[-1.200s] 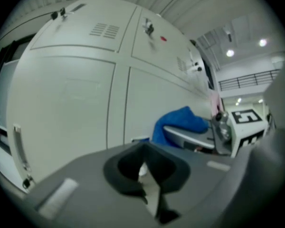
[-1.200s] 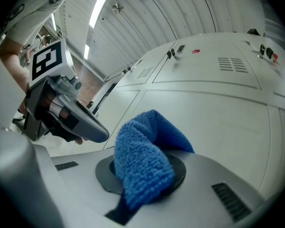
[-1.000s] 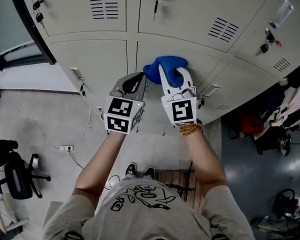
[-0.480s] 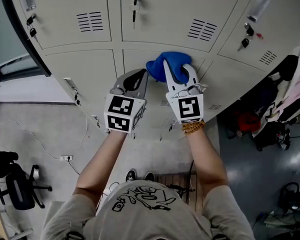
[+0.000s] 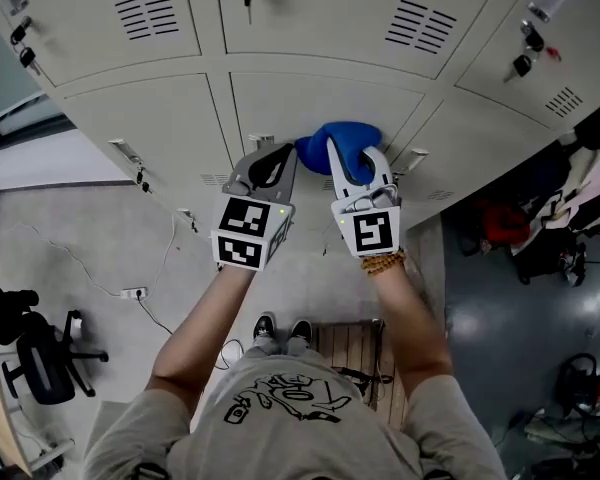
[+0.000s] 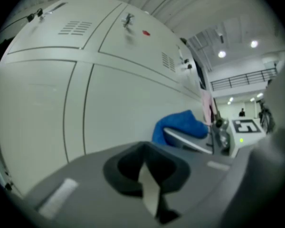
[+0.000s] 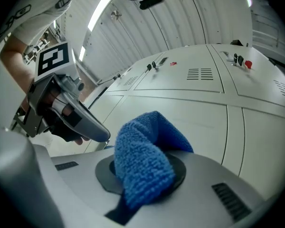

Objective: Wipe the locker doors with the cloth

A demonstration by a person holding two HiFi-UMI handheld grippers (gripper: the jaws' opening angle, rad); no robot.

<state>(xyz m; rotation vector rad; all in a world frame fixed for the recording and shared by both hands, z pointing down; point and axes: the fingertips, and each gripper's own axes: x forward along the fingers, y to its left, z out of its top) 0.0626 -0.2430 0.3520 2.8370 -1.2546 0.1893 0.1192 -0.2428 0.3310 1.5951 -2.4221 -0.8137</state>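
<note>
Your right gripper (image 5: 354,163) had its jaws clamped on the fluffy blue microfibre cloth (image 5: 340,140). The cloth bunched forward of the jaw tips at frame centre, close against the pale grey metal locker door (image 5: 310,103). Your left gripper (image 5: 268,166), jaws together on nothing, sat just left of it, so the right hand looked the one placed to wipe.

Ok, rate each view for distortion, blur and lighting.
Head view: sharp, evenly lit, lockers look bowed. Left gripper view: heavy fisheye, black corners, soft throughout, ceiling lights blown out. Right gripper view: fisheye too, cloth crisp, a bright light strip at the top.
</note>
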